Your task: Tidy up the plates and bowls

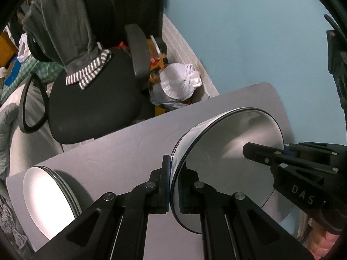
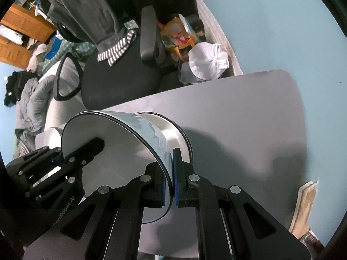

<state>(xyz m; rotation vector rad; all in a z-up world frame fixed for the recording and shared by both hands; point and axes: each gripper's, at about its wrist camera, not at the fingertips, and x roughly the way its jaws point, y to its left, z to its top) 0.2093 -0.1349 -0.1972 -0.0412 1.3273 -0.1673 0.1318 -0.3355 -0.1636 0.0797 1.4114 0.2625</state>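
Jaws of both grippers pinch steel bowl [image 1: 234, 151] rim.

bowl [image 1: 227, 151] above table [image 1: 121, 151], plates [image 1: 49, 201] left

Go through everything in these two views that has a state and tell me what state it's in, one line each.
Left gripper: shut on the plate's rim.
Right gripper: shut on the opposite rim.
Steel plate: held by both grippers above the table.
Stack of plates: resting on the table, untouched.
Table: covered with a grey sheet.
Office chair: unoccupied, clothing draped over its back.
White bag: tied shut, on the floor.
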